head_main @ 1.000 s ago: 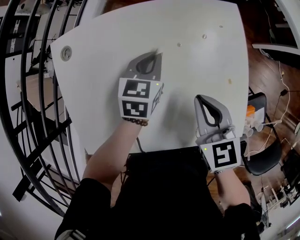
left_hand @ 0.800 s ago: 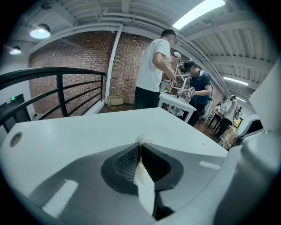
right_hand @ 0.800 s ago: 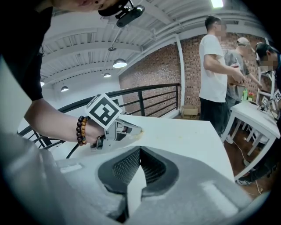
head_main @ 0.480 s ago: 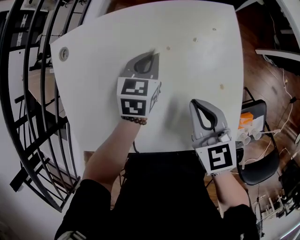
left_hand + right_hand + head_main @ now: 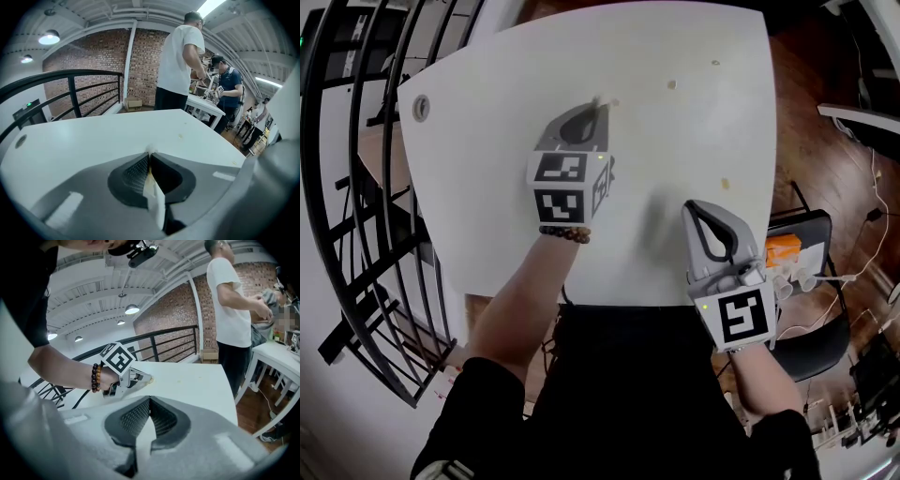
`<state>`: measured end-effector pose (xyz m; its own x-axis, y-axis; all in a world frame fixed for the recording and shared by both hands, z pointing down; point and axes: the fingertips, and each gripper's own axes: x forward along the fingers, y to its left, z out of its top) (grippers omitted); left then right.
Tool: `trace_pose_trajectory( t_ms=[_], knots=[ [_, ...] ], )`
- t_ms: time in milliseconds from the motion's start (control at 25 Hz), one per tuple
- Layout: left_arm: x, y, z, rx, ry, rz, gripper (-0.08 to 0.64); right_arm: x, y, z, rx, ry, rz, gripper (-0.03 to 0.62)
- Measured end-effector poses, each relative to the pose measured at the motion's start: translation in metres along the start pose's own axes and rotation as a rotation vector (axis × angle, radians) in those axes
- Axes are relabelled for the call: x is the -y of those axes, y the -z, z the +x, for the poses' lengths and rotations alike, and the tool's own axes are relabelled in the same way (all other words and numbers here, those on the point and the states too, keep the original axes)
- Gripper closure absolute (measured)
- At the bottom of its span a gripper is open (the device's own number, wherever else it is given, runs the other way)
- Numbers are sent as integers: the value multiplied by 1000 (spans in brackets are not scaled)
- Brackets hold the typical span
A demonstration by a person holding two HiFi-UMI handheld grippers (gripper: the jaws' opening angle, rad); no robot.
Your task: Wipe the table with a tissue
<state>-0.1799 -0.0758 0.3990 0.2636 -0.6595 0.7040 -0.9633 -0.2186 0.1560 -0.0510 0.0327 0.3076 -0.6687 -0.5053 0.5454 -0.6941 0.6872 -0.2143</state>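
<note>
A white tissue (image 5: 153, 190) is pinched between the jaws of my left gripper (image 5: 150, 151), and a small tuft pokes out past the tips. In the head view that left gripper (image 5: 602, 101) lies low over the middle of the white table (image 5: 487, 141), right beside a small yellowish speck (image 5: 613, 103). More specks dot the far right of the top, one of them (image 5: 672, 84) close by. My right gripper (image 5: 694, 204) hovers near the table's front right edge, shut and holding nothing. From the right gripper view the left gripper (image 5: 147, 378) shows with its tip on the tabletop.
A round grommet (image 5: 419, 108) sits in the table's left corner. Black railing (image 5: 356, 187) runs along the left. A dark chair (image 5: 816, 333) with an orange object (image 5: 781, 248) stands at the right. A person in a white shirt (image 5: 180, 61) stands at another table beyond.
My left gripper has slid the tissue rightward across the table, closing on the nearest speck. The right gripper has stayed near the front edge.
</note>
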Motion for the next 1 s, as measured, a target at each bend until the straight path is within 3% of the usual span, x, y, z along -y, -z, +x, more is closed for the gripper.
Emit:
trace_pose_trajectory(
  t_ms=[440,1000],
  knots=[
    [-3,1,9,-18,-56,-5,529,25,6,-3,-9,-21,13,600],
    [5,1,12,-21,-51,7,529,32,10,-7,-8,-23,18,600]
  ],
)
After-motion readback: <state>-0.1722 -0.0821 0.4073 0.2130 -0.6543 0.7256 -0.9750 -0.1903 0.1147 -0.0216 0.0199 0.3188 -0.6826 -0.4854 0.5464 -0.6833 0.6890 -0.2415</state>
